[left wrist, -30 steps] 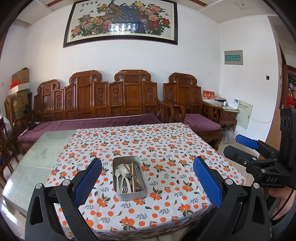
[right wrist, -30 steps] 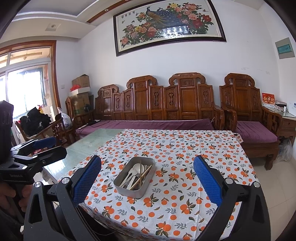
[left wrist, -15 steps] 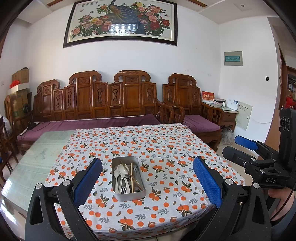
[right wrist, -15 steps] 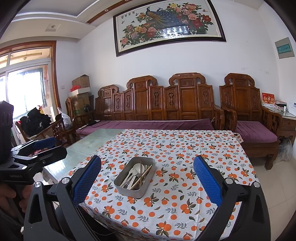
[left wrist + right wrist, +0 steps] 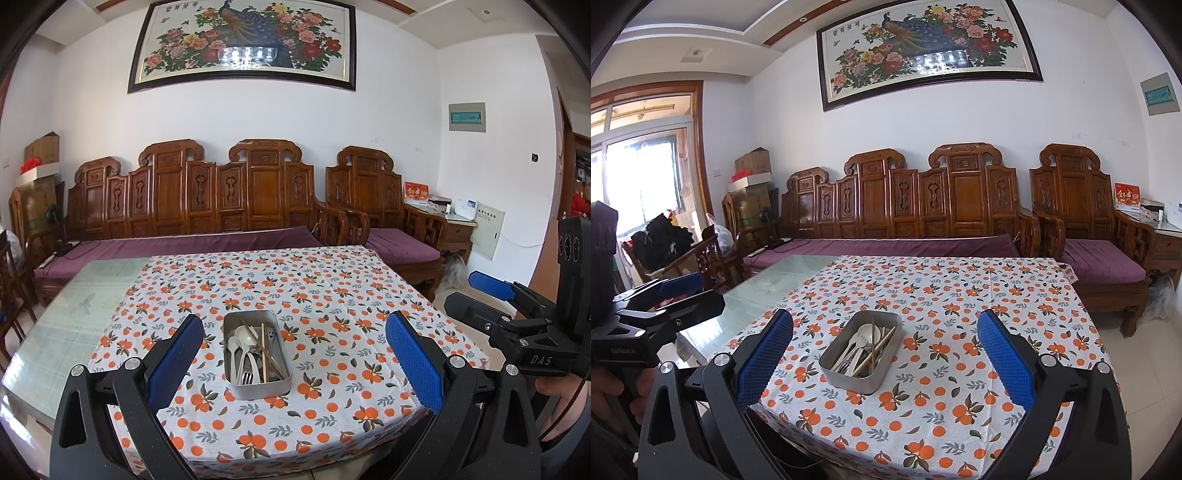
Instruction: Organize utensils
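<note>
A grey metal tin (image 5: 258, 386) (image 5: 849, 376) sits on the orange-patterned tablecloth (image 5: 332, 295) near the table's front edge. It holds white spoons (image 5: 236, 341), a metal fork (image 5: 246, 376) and wooden chopsticks (image 5: 264, 350), all jumbled together; they also show in the right wrist view (image 5: 864, 345). My left gripper (image 5: 293, 360) is open and empty, hovering in front of the tin. My right gripper (image 5: 884, 360) is open and empty, also in front of the tin; it shows at the right of the left wrist view (image 5: 480, 291).
The cloth covers the right part of a glass-topped table (image 5: 74, 314). A carved wooden bench with purple cushions (image 5: 184, 243) and an armchair (image 5: 388, 221) stand behind it. The left gripper shows at the left of the right wrist view (image 5: 676, 295).
Both grippers have shifted slightly; the tin sits a little higher and more centred in the left wrist view. Nothing was grasped or moved.
</note>
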The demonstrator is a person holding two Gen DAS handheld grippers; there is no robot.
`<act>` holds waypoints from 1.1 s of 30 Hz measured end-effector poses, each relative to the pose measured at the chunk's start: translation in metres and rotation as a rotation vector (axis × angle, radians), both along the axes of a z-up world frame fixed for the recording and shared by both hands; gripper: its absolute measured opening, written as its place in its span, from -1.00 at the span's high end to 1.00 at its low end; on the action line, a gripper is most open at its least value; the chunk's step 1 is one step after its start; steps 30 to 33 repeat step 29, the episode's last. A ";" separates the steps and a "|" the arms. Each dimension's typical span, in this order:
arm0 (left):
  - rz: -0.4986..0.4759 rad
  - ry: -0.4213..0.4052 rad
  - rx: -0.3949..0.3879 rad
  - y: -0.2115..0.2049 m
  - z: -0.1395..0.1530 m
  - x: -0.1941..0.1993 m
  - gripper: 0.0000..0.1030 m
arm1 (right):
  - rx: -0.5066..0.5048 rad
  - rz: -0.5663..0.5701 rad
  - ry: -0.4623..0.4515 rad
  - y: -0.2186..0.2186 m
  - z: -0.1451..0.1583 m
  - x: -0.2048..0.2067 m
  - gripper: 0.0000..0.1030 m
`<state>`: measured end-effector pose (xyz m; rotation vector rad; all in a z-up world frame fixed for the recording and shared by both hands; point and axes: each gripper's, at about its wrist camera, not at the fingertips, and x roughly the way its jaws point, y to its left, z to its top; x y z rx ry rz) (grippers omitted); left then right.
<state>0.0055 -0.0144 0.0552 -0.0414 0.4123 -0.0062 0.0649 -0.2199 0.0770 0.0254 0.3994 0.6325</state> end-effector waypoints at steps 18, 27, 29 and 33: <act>0.003 0.002 -0.001 0.000 -0.003 -0.001 -0.85 | 0.003 0.003 0.005 0.006 -0.002 0.000 -0.95; 0.005 0.000 0.008 -0.002 -0.005 -0.002 -0.85 | 0.003 0.003 0.005 0.006 -0.002 0.000 -0.95; 0.003 -0.001 0.004 -0.002 -0.005 -0.002 -0.85 | 0.004 0.004 0.006 0.007 -0.002 0.000 -0.95; 0.003 -0.001 0.004 -0.002 -0.005 -0.002 -0.85 | 0.004 0.004 0.006 0.007 -0.002 0.000 -0.95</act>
